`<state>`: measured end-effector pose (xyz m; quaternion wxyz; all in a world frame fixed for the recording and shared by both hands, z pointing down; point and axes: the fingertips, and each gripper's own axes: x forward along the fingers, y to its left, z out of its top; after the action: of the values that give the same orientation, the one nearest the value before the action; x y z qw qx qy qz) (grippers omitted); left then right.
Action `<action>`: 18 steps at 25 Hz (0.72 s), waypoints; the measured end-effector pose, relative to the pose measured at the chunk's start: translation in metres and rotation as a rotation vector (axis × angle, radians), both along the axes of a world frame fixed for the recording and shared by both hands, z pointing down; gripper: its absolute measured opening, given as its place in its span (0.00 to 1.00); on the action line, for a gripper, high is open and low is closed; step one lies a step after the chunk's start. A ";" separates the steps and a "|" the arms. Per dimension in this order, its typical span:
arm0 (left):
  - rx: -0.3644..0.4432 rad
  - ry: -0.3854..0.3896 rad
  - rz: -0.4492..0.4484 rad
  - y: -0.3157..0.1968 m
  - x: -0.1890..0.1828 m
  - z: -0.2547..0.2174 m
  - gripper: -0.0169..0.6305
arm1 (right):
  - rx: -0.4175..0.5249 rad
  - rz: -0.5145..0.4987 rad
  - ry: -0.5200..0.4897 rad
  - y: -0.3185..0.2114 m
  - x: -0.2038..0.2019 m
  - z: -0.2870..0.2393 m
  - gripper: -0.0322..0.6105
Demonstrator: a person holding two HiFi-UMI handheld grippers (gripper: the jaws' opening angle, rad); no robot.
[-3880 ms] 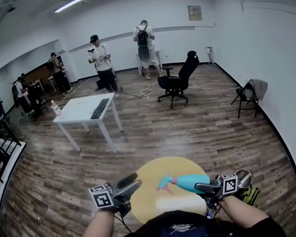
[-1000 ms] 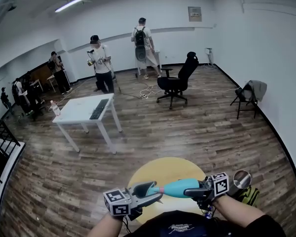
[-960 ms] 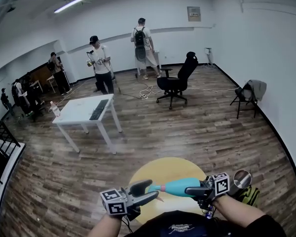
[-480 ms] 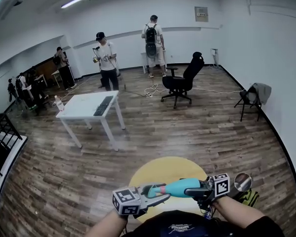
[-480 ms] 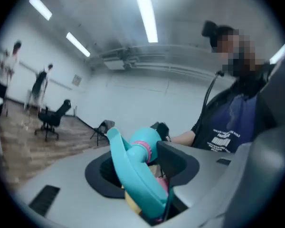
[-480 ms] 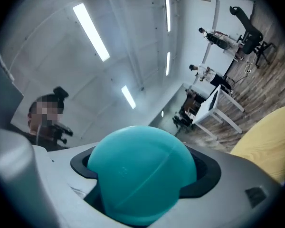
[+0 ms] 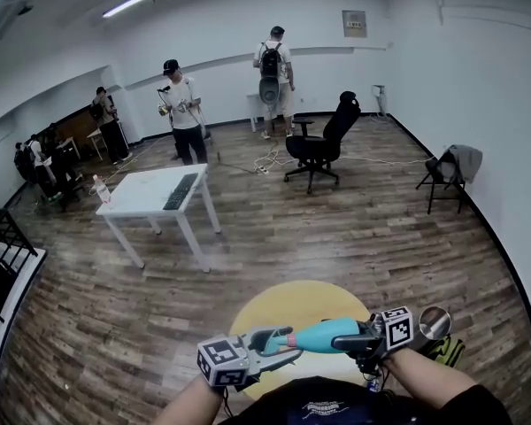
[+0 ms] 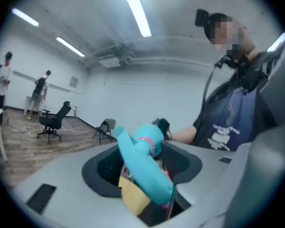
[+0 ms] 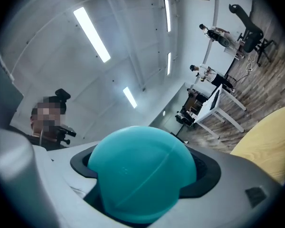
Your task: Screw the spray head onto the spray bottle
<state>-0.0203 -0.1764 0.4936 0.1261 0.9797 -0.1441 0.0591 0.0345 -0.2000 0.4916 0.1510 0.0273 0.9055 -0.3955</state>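
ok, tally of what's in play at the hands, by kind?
tools: 2 (left tool, jaws just been closing with the spray head between them; right tool, clamped on the spray bottle)
spray head: 1
spray bottle: 1
total: 4

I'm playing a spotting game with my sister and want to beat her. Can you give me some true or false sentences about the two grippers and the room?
1. The right gripper holds a turquoise spray bottle. True.
2. The spray head is lying on the floor. False: it sits between the jaws of the left gripper, which have just been closing on it, at the bottle's neck.
3. The round mat on the floor below the grippers is yellow. True.
4. Someone is sitting on the black office chair. False: nobody sits on it; the people at the back of the room are standing.
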 end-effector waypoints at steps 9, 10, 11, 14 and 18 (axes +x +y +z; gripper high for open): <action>-0.338 0.495 -0.306 -0.041 -0.106 -0.010 0.62 | -0.155 0.137 -0.106 -0.025 0.051 0.018 0.78; -0.328 0.444 -0.253 -0.035 -0.087 -0.008 0.62 | -0.121 0.105 -0.071 -0.019 0.040 0.017 0.78; -0.301 0.381 -0.187 -0.027 -0.063 -0.006 0.62 | -0.084 0.070 -0.036 -0.014 0.026 0.016 0.78; -0.107 0.185 -0.037 0.000 -0.001 -0.004 0.33 | -0.046 0.009 -0.035 -0.006 0.002 0.007 0.78; 0.110 -0.028 0.061 0.020 0.013 0.004 0.32 | -0.005 -0.046 0.016 0.011 0.006 0.010 0.77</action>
<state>-0.0070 -0.1565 0.4972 0.0682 0.9882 -0.1189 0.0685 0.0404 -0.1886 0.5016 0.1345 0.0446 0.9049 -0.4013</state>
